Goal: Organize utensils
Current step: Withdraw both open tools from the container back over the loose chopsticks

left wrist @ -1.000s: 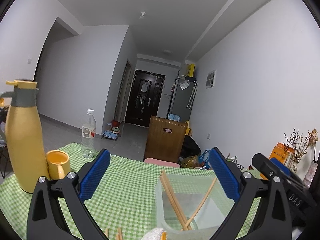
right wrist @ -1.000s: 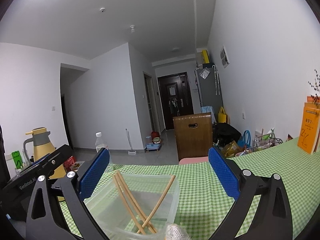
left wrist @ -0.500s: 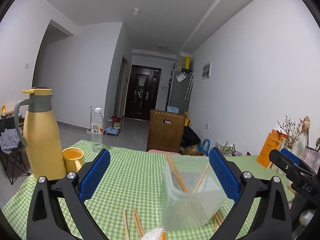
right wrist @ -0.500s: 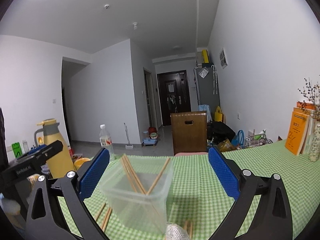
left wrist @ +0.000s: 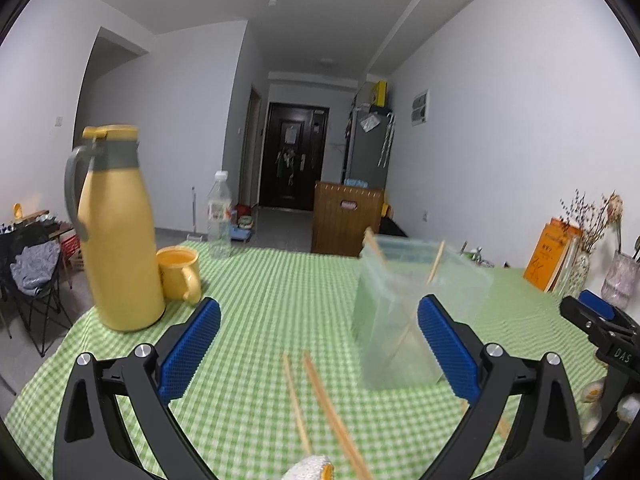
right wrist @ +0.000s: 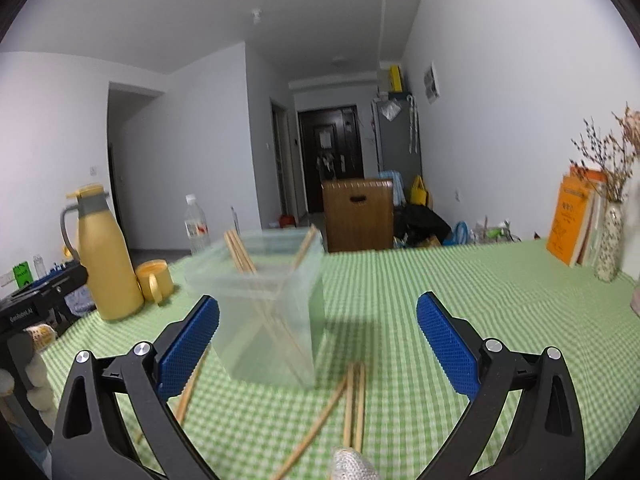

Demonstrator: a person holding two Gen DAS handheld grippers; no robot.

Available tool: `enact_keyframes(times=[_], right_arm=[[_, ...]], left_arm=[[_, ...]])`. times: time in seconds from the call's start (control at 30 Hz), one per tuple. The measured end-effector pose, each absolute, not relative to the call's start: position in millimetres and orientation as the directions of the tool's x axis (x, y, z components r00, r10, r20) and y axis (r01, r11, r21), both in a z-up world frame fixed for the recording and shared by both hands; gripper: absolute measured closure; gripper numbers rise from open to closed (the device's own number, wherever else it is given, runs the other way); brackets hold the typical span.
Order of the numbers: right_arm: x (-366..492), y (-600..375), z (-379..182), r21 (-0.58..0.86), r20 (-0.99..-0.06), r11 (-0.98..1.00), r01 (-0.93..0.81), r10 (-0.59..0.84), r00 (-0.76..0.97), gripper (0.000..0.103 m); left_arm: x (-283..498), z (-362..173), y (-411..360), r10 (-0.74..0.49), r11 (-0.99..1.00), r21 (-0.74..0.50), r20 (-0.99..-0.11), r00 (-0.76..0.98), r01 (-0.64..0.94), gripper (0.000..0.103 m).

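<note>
A clear plastic container point(left wrist: 404, 312) stands on the green checked tablecloth point(left wrist: 272, 304) with several wooden chopsticks leaning inside it; it also shows in the right wrist view point(right wrist: 272, 312). Loose chopsticks point(left wrist: 320, 404) lie on the cloth in front of it, between my left gripper's fingers. More loose chopsticks point(right wrist: 352, 404) lie in front of my right gripper. My left gripper point(left wrist: 318, 344) is open and empty, held back from the container. My right gripper point(right wrist: 318, 340) is open and empty, also held back from it.
A yellow thermos jug point(left wrist: 116, 232) and a yellow mug point(left wrist: 180, 276) stand at the left, a water bottle point(left wrist: 219, 220) behind them. Orange books point(right wrist: 572, 224) and a vase of dried flowers point(right wrist: 608, 248) stand at the right. A wooden chair back point(right wrist: 358, 214) is beyond the table's far edge.
Both grippers have pulled back and up from the container. It now looks farther away, and loose chopsticks on the cloth have come into view in both views.
</note>
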State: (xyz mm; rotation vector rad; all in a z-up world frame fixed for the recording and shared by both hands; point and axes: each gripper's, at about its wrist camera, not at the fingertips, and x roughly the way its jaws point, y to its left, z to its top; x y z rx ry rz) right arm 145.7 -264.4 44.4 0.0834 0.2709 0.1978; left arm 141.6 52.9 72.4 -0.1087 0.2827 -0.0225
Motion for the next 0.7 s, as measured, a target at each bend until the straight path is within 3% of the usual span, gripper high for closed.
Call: enact_keyframes(times=[0.4, 0.7], right_arm=[[136, -272, -27, 0.093, -0.406, 0.989, -0.119, 0.147, 0.902, 0.008], [128, -269, -33, 0.061, -0.376, 0.993, -0.103, 0.118, 0.919, 0.008]], left_arm=[[141, -12, 72, 0.045, 0.996, -0.058, -0.374, 0.926, -0.072, 0.007], [134, -13, 69, 0.085, 0.994, -0.039, -0.313, 0.946, -0.102, 0.007]])
